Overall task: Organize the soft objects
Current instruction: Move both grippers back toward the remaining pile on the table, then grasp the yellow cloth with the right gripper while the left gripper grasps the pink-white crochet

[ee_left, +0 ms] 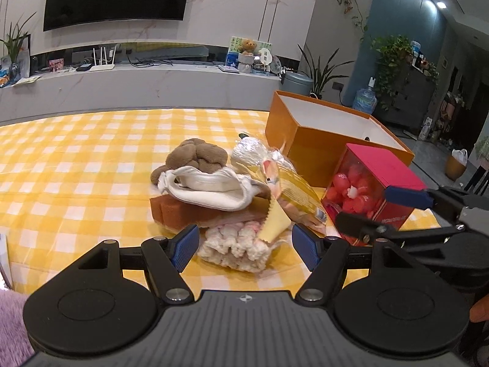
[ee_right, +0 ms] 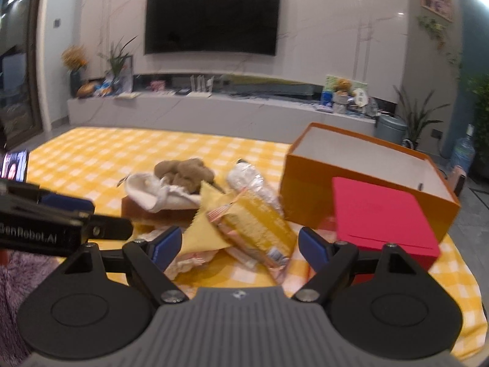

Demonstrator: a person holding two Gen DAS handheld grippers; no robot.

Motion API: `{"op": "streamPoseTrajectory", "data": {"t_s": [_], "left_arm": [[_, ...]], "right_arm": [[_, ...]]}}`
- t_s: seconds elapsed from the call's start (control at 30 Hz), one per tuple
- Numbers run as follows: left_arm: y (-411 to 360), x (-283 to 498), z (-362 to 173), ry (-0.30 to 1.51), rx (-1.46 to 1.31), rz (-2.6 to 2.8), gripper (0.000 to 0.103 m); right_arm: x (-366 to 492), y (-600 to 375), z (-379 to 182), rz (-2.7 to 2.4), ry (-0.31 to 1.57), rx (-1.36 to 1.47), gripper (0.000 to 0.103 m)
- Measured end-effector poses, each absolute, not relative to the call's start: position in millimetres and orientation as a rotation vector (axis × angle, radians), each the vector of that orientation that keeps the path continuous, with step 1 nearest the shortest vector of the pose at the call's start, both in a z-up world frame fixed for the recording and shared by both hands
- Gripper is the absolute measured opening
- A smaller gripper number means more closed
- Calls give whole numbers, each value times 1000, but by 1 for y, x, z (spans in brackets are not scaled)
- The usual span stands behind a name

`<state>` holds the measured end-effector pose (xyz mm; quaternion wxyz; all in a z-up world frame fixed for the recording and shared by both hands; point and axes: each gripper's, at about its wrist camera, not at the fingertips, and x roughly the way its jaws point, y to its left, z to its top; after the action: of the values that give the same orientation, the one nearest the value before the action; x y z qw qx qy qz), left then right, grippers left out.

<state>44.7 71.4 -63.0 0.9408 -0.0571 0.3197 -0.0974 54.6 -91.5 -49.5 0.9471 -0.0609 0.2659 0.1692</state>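
A pile of soft things lies on the yellow checked table: a brown plush toy (ee_left: 195, 154), a white cloth (ee_left: 211, 189), an orange-brown sponge (ee_left: 177, 211), a fluffy white-pink knit piece (ee_left: 235, 244) and a yellow cloth (ee_left: 275, 224). My left gripper (ee_left: 244, 249) is open, its jaws either side of the knit piece. My right gripper (ee_right: 240, 246) is open, low over the yellow cloth (ee_right: 203, 229) and a yellow snack packet (ee_right: 259, 229). The right gripper also shows at the right of the left wrist view (ee_left: 382, 208), open.
An open orange box (ee_left: 330, 134) with a white inside stands behind the pile at the right. A red box with red pieces (ee_left: 366, 186) stands in front of it. A clear wrapped packet (ee_left: 247, 150) lies by the plush. A phone (ee_right: 13, 165) stands at the left.
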Motion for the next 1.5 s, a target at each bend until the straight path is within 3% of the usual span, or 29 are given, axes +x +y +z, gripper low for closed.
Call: {"op": "streamPoseTrajectory", "data": {"t_s": [0.2, 0.43, 0.5, 0.67, 0.83, 0.97, 1.5], "left_arm": [[83, 52, -62, 637, -128, -185, 82], [84, 73, -63, 644, -45, -181, 82], [86, 80, -66, 655, -56, -184, 82], [91, 85, -75, 685, -96, -187, 82], [91, 84, -78, 712, -97, -189, 82], [90, 87, -82, 747, -103, -181, 82], [71, 72, -93, 838, -177, -260, 82]], "right_arm": [[78, -77, -58, 384, 602, -134, 64], [100, -64, -67, 427, 642, -170, 62], [107, -60, -72, 439, 666, -175, 56], [121, -52, -85, 461, 717, -147, 52], [136, -47, -97, 472, 745, -129, 37], [145, -48, -99, 476, 751, -116, 0], [65, -123, -54, 457, 716, 20, 0]]}}
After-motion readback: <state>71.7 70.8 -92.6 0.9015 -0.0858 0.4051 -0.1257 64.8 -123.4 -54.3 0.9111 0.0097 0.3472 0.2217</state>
